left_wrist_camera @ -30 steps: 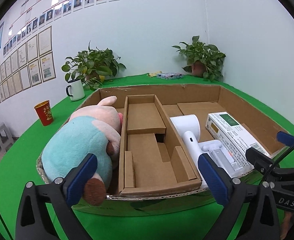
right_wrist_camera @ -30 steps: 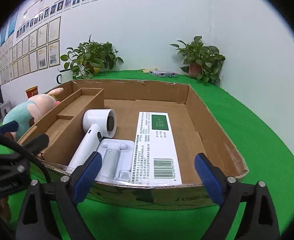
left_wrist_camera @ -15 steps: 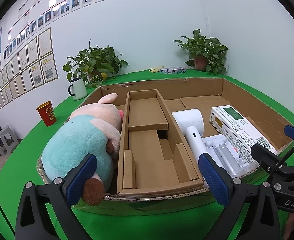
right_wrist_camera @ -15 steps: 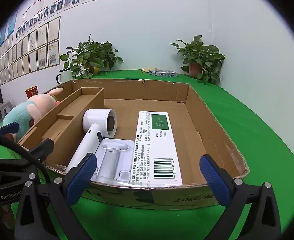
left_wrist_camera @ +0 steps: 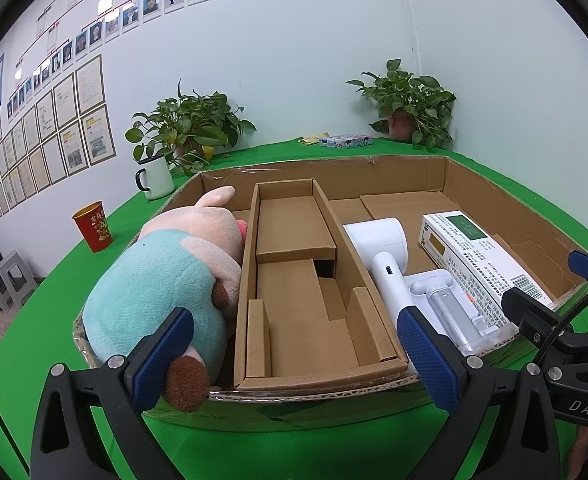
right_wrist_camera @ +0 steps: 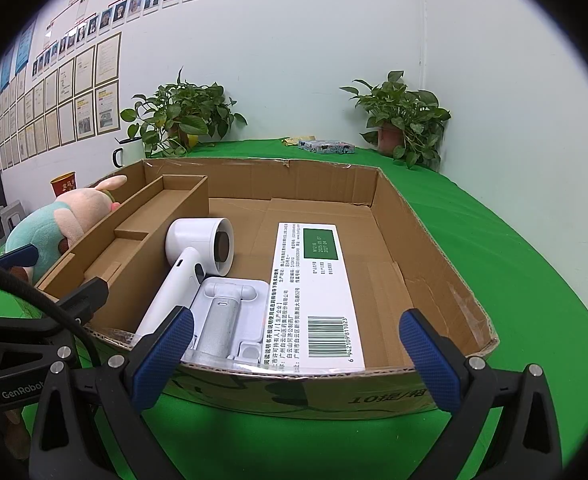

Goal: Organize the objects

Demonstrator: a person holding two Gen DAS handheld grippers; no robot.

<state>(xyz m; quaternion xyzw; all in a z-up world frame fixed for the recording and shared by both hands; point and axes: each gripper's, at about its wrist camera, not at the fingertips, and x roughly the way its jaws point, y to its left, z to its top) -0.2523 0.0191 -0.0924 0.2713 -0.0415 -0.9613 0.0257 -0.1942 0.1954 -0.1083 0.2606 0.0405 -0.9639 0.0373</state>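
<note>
Both gripper sets, left gripper (left_wrist_camera: 294, 354) and right gripper (right_wrist_camera: 295, 352), gape before cardboard box (right_wrist_camera: 425, 240).

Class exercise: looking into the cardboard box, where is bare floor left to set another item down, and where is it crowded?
Free: the cardboard box's floor behind the hair dryer and white carton, up to the back wall, plus a strip right of the carton. The cardboard insert is empty too. Crowded: the plush toy fills the left side, and dryer, tray and carton crowd the front.
</note>
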